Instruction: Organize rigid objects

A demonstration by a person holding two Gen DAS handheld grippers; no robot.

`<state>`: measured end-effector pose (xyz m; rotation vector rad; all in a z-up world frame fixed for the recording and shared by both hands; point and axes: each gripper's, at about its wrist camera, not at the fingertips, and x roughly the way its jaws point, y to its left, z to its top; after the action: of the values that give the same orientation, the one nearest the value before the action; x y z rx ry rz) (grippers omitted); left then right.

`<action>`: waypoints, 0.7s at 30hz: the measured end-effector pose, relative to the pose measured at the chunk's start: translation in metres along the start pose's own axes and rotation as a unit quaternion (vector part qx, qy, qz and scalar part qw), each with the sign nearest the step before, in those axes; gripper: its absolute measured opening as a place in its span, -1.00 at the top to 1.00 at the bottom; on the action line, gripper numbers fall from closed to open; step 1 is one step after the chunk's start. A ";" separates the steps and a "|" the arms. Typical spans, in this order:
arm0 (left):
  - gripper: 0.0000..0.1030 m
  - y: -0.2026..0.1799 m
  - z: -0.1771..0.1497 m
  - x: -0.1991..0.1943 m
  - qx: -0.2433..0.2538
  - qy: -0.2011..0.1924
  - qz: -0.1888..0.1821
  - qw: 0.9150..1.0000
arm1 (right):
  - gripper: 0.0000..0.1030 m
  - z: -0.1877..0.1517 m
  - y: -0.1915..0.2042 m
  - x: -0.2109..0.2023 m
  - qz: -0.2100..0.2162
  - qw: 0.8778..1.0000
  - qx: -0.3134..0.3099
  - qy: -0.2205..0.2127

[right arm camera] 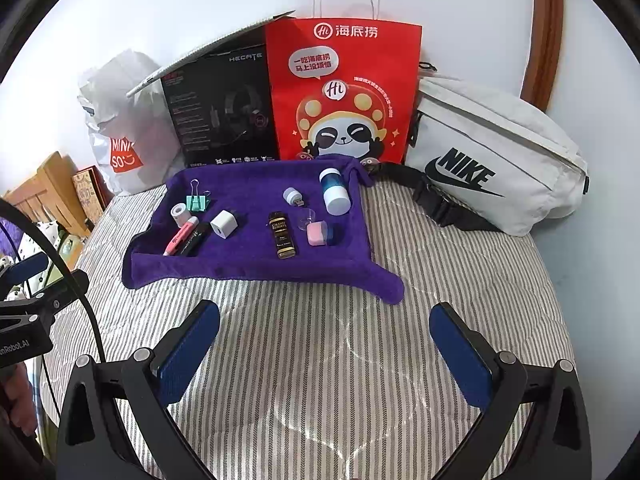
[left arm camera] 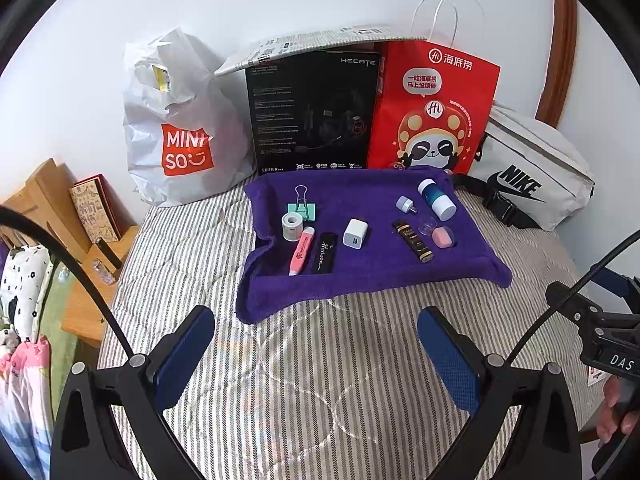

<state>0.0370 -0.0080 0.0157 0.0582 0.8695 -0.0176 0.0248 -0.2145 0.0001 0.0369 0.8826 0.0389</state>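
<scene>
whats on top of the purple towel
On the towel: a binder clip, tape roll, pink pen, black case, white charger, dark bottle, pink eraser, blue-white bottle. Whatever lies beneath the towel is hidden.

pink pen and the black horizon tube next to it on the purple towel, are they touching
Touching. In the right wrist view the pink pen lies flush against the black tube on the purple towel, with no towel showing between them along their lower halves.

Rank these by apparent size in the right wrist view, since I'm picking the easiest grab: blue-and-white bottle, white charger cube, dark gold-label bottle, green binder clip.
1. blue-and-white bottle
2. dark gold-label bottle
3. green binder clip and white charger cube look alike; unranked.
</scene>
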 end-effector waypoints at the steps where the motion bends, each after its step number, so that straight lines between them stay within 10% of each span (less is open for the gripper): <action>1: -0.99 0.000 0.000 0.000 -0.001 0.001 0.001 1.000 | -1.00 0.000 0.000 0.000 0.000 1.000 -0.001 0.000; 21: -0.99 0.003 0.000 0.001 -0.002 0.003 0.007 1.000 | -1.00 0.002 0.001 -0.003 -0.001 1.000 -0.002 -0.002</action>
<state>0.0381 -0.0053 0.0148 0.0613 0.8757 -0.0024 0.0240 -0.2138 0.0038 0.0325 0.8784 0.0396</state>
